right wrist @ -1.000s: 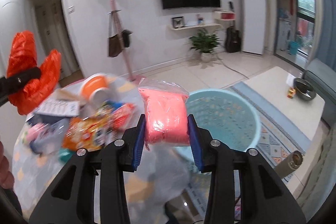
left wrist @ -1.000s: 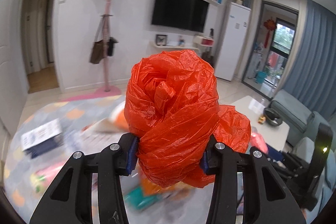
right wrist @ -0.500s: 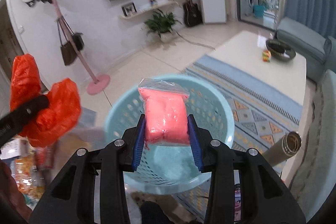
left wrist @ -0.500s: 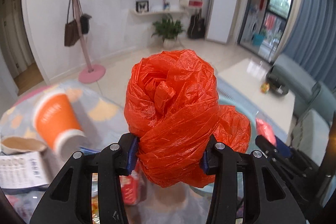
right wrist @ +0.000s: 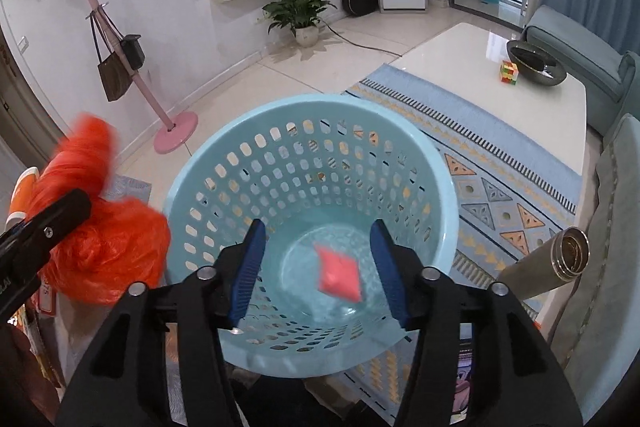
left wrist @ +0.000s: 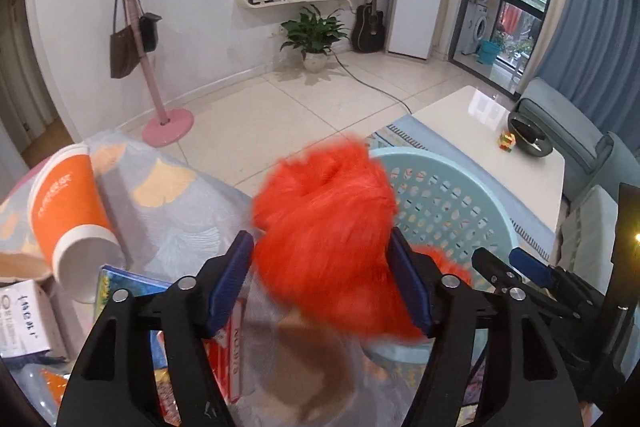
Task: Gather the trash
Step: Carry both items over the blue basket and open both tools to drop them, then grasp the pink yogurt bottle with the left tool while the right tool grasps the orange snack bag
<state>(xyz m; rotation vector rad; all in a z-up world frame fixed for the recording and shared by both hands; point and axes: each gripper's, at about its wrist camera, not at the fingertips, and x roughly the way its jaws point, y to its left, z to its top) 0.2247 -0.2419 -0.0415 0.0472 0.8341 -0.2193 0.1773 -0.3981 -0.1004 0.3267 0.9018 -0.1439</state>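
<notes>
Left wrist view: an orange paper cup (left wrist: 74,215) lies tipped on the patterned tablecloth (left wrist: 176,211) at the left, near its far edge, above a small white box (left wrist: 24,323). Right of it, the left gripper (left wrist: 320,279) has its jaws opening; the crumpled orange plastic bag (left wrist: 324,239) (blurred) sits between them, and whether the pads still press it I cannot tell. Behind the bag stands the light blue basket (left wrist: 452,203), on the floor beside the table's right edge. In the right wrist view, the right gripper (right wrist: 318,275) hangs over that basket with jaws opening and nothing between them; the pink packet (right wrist: 340,273) is down inside, near the bottom. A metal flask (right wrist: 552,263) pokes in at the right.
</notes>
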